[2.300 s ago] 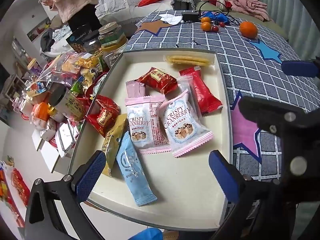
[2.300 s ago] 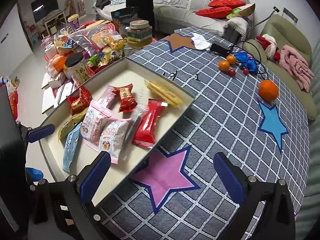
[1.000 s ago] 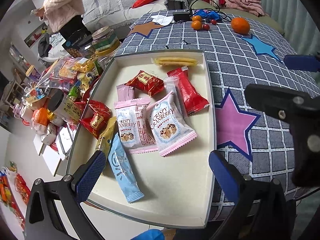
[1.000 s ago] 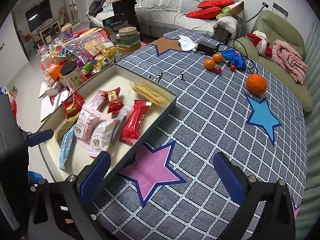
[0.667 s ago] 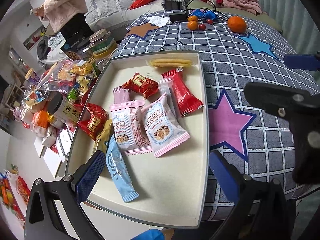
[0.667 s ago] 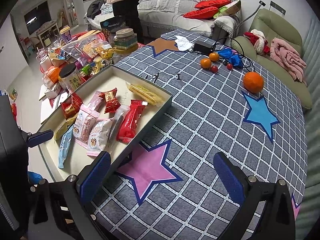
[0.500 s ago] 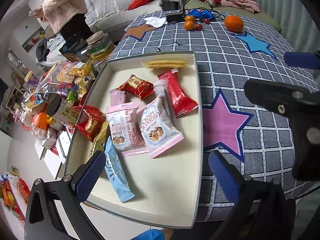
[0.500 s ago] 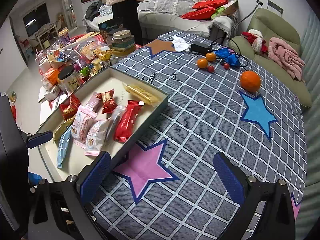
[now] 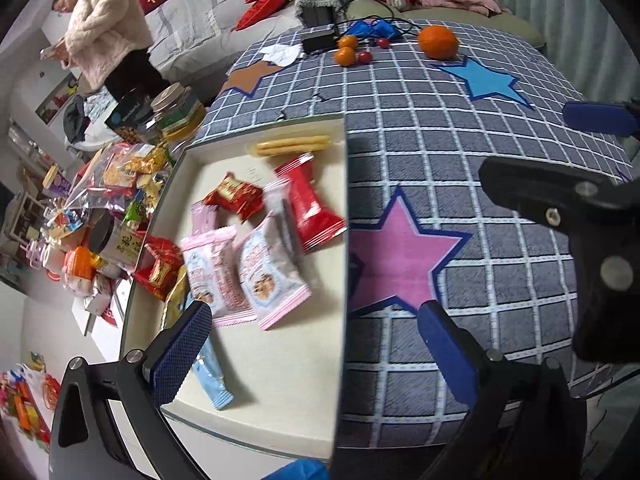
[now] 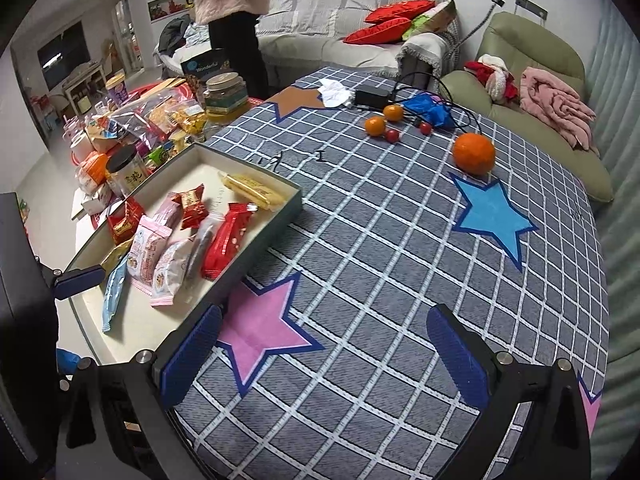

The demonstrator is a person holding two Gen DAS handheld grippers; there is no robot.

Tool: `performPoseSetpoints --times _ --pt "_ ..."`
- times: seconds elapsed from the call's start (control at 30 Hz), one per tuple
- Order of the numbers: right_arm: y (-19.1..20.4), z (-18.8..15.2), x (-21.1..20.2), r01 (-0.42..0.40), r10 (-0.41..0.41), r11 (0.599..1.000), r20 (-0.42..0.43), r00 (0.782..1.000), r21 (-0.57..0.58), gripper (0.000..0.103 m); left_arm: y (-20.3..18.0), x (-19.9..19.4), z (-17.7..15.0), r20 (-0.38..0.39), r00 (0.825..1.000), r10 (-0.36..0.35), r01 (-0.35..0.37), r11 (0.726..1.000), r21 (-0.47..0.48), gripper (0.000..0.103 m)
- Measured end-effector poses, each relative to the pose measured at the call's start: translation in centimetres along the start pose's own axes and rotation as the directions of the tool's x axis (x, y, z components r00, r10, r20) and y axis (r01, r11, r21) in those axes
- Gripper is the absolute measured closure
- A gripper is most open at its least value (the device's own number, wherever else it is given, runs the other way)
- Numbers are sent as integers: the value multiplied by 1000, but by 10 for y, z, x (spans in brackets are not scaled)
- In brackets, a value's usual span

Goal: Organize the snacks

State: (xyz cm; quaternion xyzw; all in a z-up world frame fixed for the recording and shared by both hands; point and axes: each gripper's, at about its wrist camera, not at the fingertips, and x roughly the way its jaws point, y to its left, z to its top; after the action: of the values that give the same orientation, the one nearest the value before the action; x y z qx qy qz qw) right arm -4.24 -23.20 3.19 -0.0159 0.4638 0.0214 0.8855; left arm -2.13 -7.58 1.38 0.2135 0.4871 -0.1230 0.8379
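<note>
Both views have pulled back from the snack tray [image 10: 256, 236]; left gripper [image 9: 316, 344] and right gripper [image 10: 324, 352] gape wide, empty — sorting hasn't started.

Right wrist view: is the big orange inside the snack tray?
No, the big orange sits on the checked tablecloth, well apart from the snack tray.

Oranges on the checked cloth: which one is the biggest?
The large orange sitting alone just above the blue star; the two small oranges sit together farther back, near the black cables.
</note>
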Motion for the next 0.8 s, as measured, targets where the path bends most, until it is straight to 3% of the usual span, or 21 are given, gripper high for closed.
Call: performPoseSetpoints --times 0.13,0.23,0.33,0.47,0.53,0.63,0.7,0.8 --pt "-29 -10 -7 19 -19 999 12 1000 32 0 -19 -5 20 3 1000 -28 28 999 16 0" --pt "-80 -30 -16 56 -59 989 17 998 137 0 -47 -11 47 36 997 -67 66 998 24 0" --pt "-148 -66 -19 151 -148 945 -31 988 290 0 -90 -7 76 66 993 -103 100 994 43 0" --pt "-209 -128 -13 208 -172 880 -121 978 428 0 -171 18 110 50 978 -204 200 978 65 0" --pt "-221 -151 -10 242 -192 865 -154 969 439 0 -213 36 122 41 974 -222 218 972 93 0" --pt "-237 -178 -8 281 -224 844 -177 958 456 0 -259 55 130 54 980 -191 183 975 126 0" --pt "-244 -189 -9 295 -237 829 -179 955 475 0 -280 66 134 45 979 -199 192 974 124 0" --pt "-254 -199 -13 333 -292 816 -161 943 472 0 -294 73 142 113 968 -224 217 974 67 0"
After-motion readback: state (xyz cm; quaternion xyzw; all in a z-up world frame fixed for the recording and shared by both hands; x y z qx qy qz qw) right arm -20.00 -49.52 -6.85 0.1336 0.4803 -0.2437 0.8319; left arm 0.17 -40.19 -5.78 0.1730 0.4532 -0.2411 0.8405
